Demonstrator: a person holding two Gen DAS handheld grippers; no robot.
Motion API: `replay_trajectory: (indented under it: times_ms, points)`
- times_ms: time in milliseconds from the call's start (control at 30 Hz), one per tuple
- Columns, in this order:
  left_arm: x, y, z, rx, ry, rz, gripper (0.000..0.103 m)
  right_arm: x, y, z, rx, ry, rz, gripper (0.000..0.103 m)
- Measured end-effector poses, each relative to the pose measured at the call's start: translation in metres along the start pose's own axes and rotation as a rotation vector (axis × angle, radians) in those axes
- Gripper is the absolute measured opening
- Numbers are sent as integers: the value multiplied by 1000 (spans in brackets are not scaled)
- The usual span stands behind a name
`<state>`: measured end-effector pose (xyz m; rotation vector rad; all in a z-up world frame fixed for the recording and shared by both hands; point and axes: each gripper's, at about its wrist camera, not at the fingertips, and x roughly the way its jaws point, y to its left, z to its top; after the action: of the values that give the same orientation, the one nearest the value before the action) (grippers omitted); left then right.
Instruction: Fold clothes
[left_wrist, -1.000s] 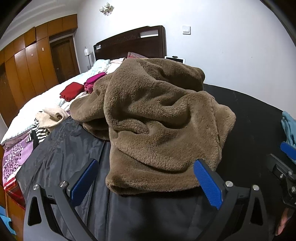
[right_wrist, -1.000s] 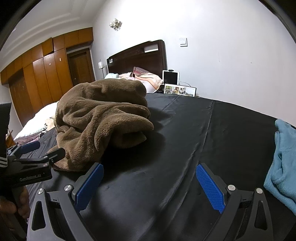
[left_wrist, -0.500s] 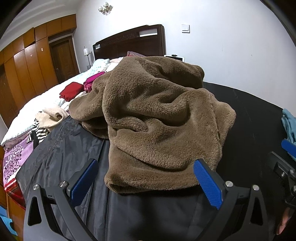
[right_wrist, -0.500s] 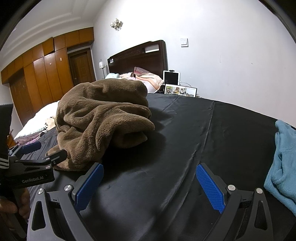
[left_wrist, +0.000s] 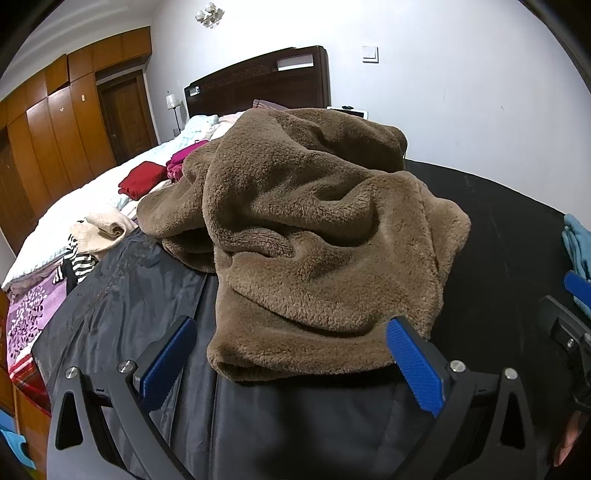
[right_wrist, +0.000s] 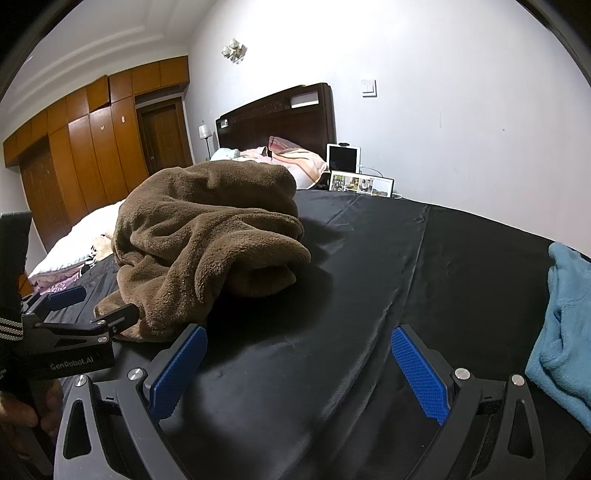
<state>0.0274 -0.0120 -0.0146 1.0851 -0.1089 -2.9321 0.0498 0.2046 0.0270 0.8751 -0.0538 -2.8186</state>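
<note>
— So, from the left wrist view, where do we stand?
— Our left gripper (left_wrist: 291, 354) has its jaws wide and holding nothing. The brown fleece (left_wrist: 314, 229) lies in a rumpled heap on the black sheet (left_wrist: 122, 295), straight ahead of those jaws, its near hem just between the blue pads (left_wrist: 413, 369). The heap runs away from us toward the headboard (left_wrist: 258, 85).
— And from the right wrist view?
— Our right gripper (right_wrist: 299, 369) is also wide and empty, but it faces bare sheet. The fleece sits ahead and off to its left, apart from the jaws. A blue garment (right_wrist: 565, 332) lies at the right edge.
— Which hand is nearer, then?
— The left, we judge: it is nearly at the hem, while the right would have to swing leftward to take a second corner.
</note>
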Motion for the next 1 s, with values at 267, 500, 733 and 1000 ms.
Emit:
replay_trajectory:
  times_ms: [267, 500, 733, 1000]
  points:
    - [3, -5, 6, -5, 8, 5, 103, 0, 0, -1, 0, -1, -2, 102]
    - [6, -6, 9, -12, 13, 6, 103, 3, 0, -2, -3, 9, -9, 102]
    - [6, 0, 10, -27, 11, 8, 103, 5, -1, -4, -5, 19, -24, 102]
    - [10, 13, 12, -59, 12, 20, 103, 12, -6, -5, 16, 39, -26, 102]
